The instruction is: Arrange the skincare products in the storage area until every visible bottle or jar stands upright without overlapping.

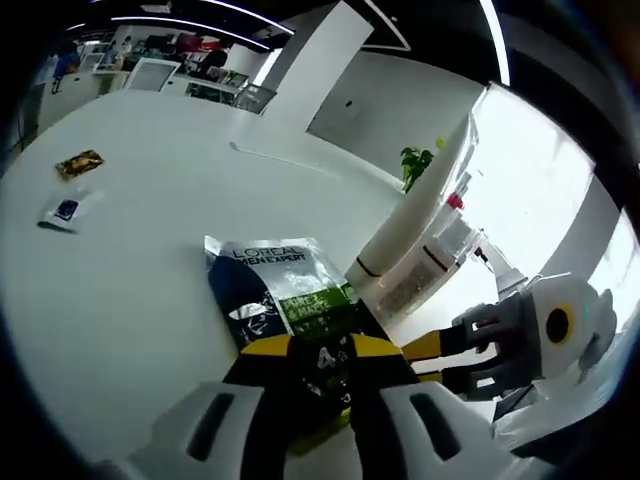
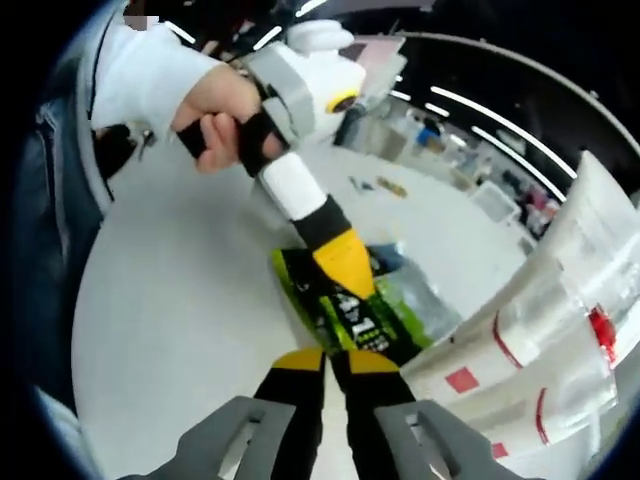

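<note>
Both tongs (image 1: pixel 318 362) (image 2: pixel 338 358) pinched closed on green-black sachet (image 1: pixel 290 300), white tubes (image 1: pixel 415 225) beside

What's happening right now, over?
Left gripper and right gripper both shut on green sachet. It lies flat on table. White tubes close beside.

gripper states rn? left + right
Left gripper: shut on the green-and-black packet.
Right gripper: shut on the same packet, from its opposite end.

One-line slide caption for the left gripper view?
Left gripper shut on green-and-black L'Oréal sachet lying on white table, beside white tubes.
</note>
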Tool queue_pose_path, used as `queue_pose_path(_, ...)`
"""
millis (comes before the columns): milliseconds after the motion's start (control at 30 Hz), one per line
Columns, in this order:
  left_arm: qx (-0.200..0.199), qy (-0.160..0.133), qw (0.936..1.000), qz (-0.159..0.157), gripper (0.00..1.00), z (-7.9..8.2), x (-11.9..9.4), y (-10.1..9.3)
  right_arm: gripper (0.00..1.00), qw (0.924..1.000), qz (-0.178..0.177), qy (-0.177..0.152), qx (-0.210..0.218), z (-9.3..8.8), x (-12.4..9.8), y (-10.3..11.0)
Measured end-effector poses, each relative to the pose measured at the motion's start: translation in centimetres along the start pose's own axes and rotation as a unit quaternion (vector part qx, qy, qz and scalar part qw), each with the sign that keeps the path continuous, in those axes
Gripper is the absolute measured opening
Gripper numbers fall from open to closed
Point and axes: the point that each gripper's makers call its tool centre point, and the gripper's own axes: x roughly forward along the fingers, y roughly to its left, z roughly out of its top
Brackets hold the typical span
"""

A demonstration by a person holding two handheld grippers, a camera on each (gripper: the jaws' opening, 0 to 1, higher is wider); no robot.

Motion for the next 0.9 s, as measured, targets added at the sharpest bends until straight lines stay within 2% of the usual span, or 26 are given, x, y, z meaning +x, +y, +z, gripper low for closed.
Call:
queue_pose_path(300,-0.005,0.0,1.0,-0.002,0.12,-0.1,0.0,0.2,0.02,0.9992,-0.002,0.005,0.039,-0.2,-0.2,0.0)
queue_pose_path(433,-0.006,0.0,1.0,-0.004,0.12,-0.1,0.1,0.2,0.07,0.9981,-0.005,0.009,0.061,-0.3,-0.4,-0.3)
queue_pose_path(700,-0.009,-0.003,0.9999,-0.011,0.17,0.2,0.1,-0.2,0.11,0.9923,-0.012,-0.001,0.123,-0.1,-1.1,-0.4)
queue_pose_path(900,-0.005,-0.007,0.9999,-0.013,0.23,0.4,-0.3,-0.4,0.21,0.9872,-0.02,-0.012,0.158,0.8,-1.6,-0.6)
